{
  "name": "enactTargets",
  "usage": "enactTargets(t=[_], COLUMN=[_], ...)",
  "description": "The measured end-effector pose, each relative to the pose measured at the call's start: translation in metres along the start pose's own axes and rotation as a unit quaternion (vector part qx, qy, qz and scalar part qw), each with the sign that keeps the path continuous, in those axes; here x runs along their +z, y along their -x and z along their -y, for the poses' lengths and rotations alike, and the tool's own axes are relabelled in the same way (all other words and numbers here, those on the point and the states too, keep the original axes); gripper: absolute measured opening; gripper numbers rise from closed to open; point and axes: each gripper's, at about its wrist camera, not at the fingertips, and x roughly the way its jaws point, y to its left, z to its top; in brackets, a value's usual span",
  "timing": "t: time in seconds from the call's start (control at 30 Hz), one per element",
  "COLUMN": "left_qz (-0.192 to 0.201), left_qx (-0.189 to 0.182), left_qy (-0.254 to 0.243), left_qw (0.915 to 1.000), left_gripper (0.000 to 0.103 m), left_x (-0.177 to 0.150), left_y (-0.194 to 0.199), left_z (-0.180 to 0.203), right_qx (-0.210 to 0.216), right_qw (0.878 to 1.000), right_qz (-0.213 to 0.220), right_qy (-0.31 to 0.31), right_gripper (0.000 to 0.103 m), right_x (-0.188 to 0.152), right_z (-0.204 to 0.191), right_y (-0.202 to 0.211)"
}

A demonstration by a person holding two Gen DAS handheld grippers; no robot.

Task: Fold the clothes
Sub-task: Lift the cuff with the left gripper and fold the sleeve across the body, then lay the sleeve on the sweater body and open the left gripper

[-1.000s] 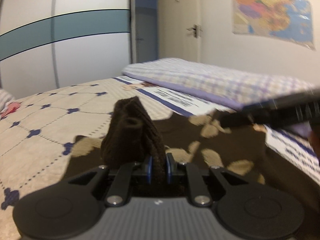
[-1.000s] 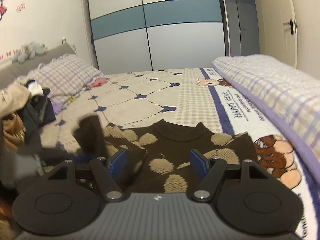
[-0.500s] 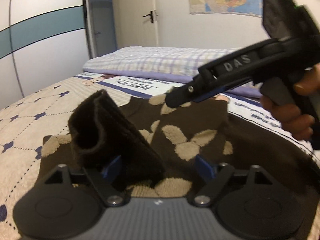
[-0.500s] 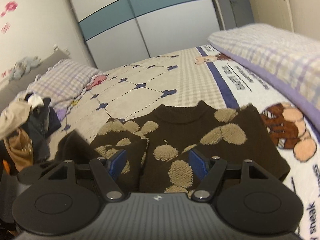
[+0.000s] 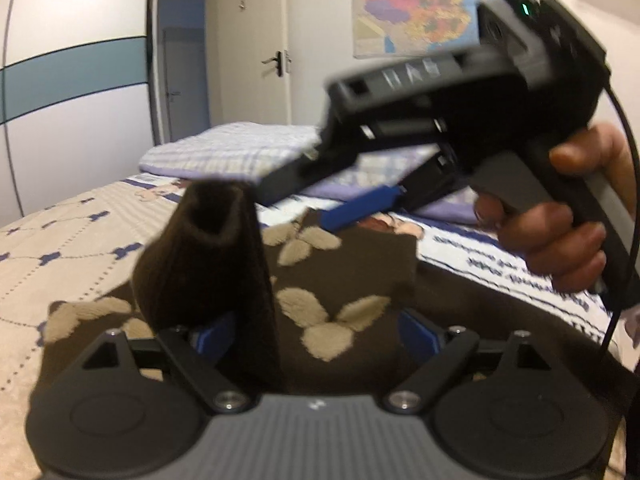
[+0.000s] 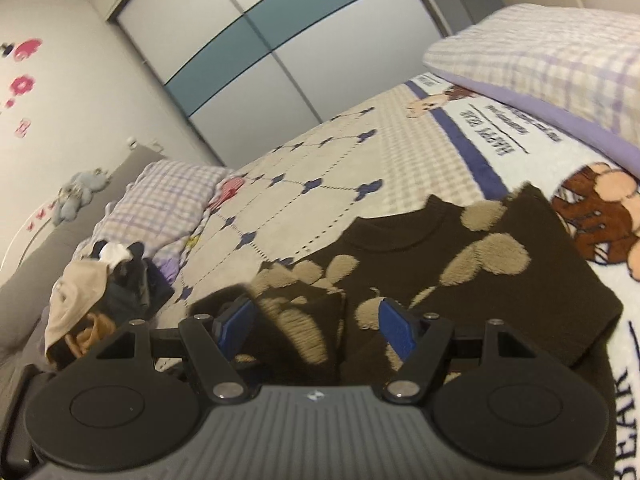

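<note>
One brown sweater (image 6: 460, 276) with tan fuzzy patches lies across the lower centre of the right wrist view on one patterned bedspread (image 6: 320, 176); its one raised sleeve cuff (image 5: 212, 256) stands left of centre in the left wrist view, touching the left blue pad. The left gripper (image 5: 316, 332) has its two fingers spread; the right gripper (image 6: 316, 324) is likewise spread, with folded knit lying between its two pads. One hand (image 5: 560, 232) holds that second tool at right; one clothes pile (image 6: 100, 284) sits lower left, beside one checked pillow (image 6: 164, 196).
</note>
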Motion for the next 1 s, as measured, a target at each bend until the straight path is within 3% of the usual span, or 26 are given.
enactTargets(t=[0.17, 0.43, 0.63, 0.83, 1.0], left_qz=[-0.017, -0.029, -0.025, -0.034, -0.044], left_qx=[-0.007, -0.025, -0.001, 0.009, 0.06], left_qy=[-0.026, -0.044, 0.017, 0.022, 0.043], left_qw=[0.9995, 0.9983, 0.9995, 0.9992, 0.9963], left_gripper=[0.089, 0.091, 0.093, 0.093, 0.093], left_x=[-0.004, -0.003, -0.002, -0.006, -0.011], left_y=[0.0, 0.019, 0.016, 0.012, 0.021], left_z=[0.007, -0.001, -0.025, -0.032, -0.053], right_qx=[-0.005, -0.004, -0.019, -0.077, -0.111], right_qw=[0.999, 0.999, 0.999, 0.996, 0.993], right_qz=[0.001, 0.032, 0.03, 0.052, 0.033], right_qy=[0.054, 0.042, 0.019, -0.01, -0.019], right_gripper=[0.072, 0.072, 0.072, 0.072, 0.072], right_x=[-0.003, 0.007, 0.01, 0.016, 0.014], right_z=[-0.015, -0.01, 0.003, 0.031, 0.047], right_y=[-0.001, 0.009, 0.011, 0.028, 0.027])
